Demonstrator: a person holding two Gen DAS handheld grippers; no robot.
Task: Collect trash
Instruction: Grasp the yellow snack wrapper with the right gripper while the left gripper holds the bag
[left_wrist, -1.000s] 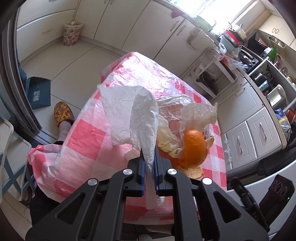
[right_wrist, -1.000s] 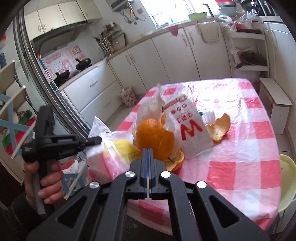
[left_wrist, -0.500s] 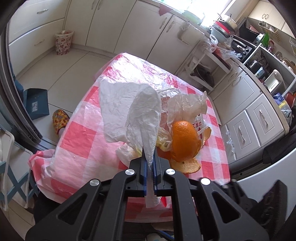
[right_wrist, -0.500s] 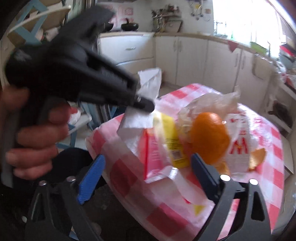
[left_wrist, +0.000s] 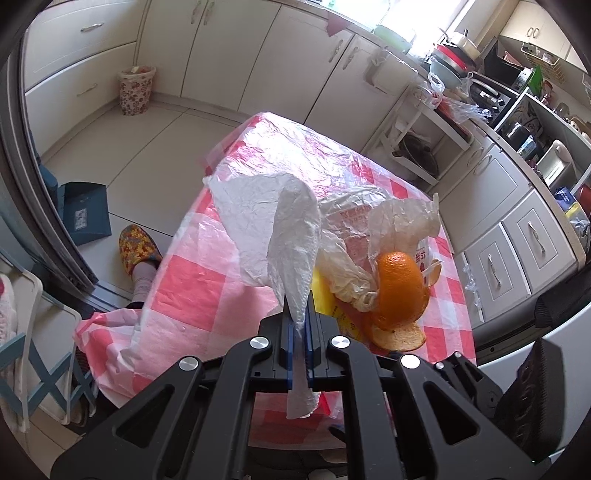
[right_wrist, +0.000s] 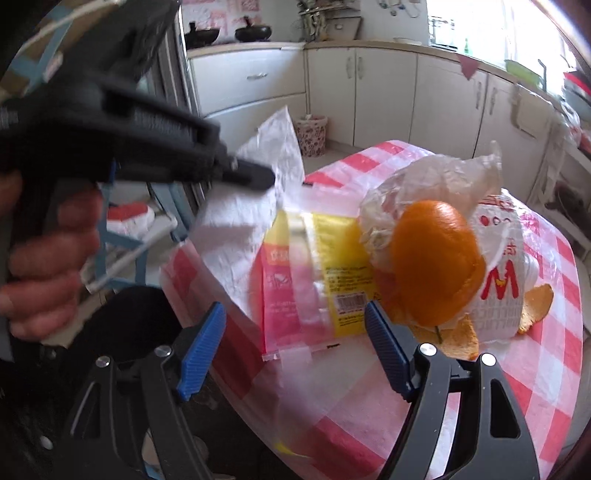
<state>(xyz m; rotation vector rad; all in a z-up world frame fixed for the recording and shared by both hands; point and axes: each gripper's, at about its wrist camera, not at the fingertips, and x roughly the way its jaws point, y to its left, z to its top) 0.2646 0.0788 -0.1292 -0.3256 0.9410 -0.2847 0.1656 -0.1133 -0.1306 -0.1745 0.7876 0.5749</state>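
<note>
— Now, where lies the white paper towel (left_wrist: 280, 236)?
— Clamped between the closed blue pads of the left gripper (left_wrist: 298, 332), long axis running up and away from the pads, upper end unfurled above the checked tablecloth (left_wrist: 192, 280), short tail hanging below the fingers.
— And in the right wrist view?
— Same white paper towel (right_wrist: 258, 177) pinched at the tip of the left gripper (right_wrist: 258, 177), reaching in level from the left, with bare fingers of the left hand (right_wrist: 44, 258) curled round its grip.
— Right gripper (right_wrist: 295, 343)?
— Pads spread wide, holding nothing, aimed down at the table edge, straddling the near end of the yellow and pink wrapper (right_wrist: 317, 273), lying flat, long axis pointing away.
— Beside it?
— Orange peel (right_wrist: 436, 258) just right of the wrapper, touching crumpled clear plastic (right_wrist: 436, 177) and a white bag with a red W (right_wrist: 498, 280).
</note>
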